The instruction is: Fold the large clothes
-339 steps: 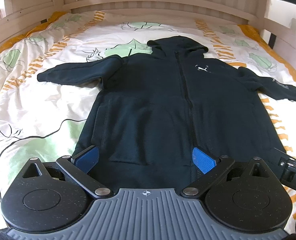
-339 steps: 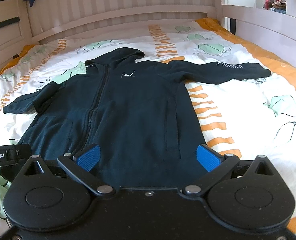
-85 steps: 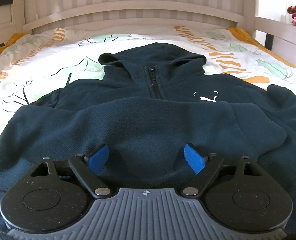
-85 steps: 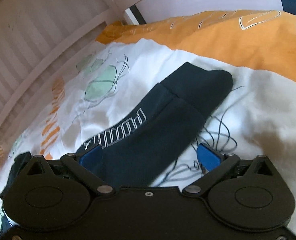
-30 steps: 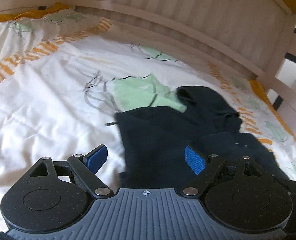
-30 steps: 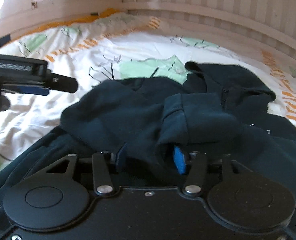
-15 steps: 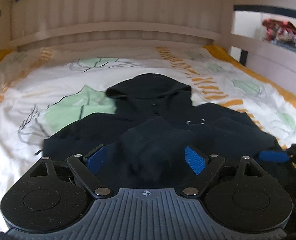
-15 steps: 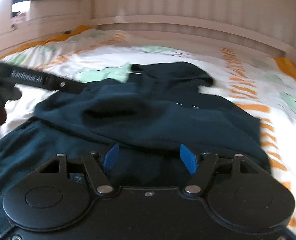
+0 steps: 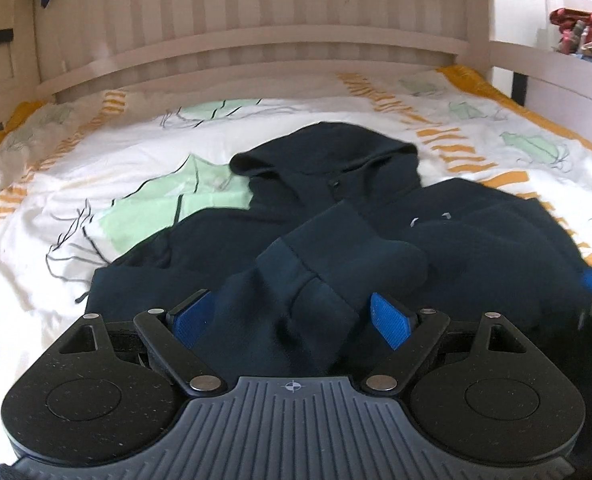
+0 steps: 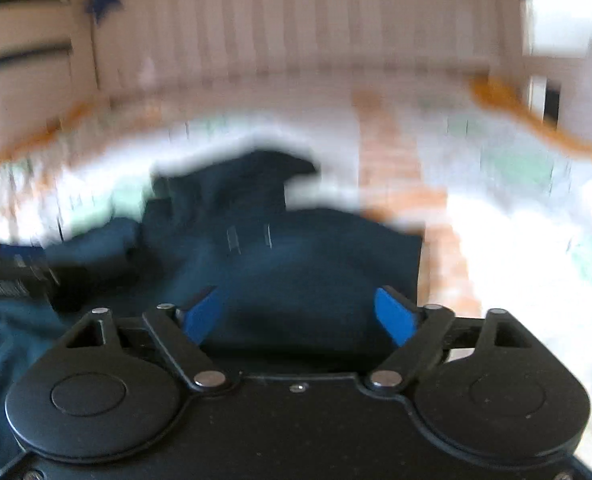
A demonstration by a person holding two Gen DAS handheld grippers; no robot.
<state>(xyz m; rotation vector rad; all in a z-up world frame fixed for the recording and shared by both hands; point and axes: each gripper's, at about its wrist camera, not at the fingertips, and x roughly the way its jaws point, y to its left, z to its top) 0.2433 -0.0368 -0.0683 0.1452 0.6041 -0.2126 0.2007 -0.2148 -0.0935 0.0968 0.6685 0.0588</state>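
Hoodie (image 9: 376,240): dark knit, ribbed cuff | bedsheet (image 9: 95,184): leaf-printed cotton

I see both wrist cameras looking forward and down along their fingers, low over the near part of the bed (image 9: 95,184), facing the far headboard (image 9: 255,44). Both views share the dark hoodie (image 9: 336,184) and headboard. The right view is blurred; the left is sharp.
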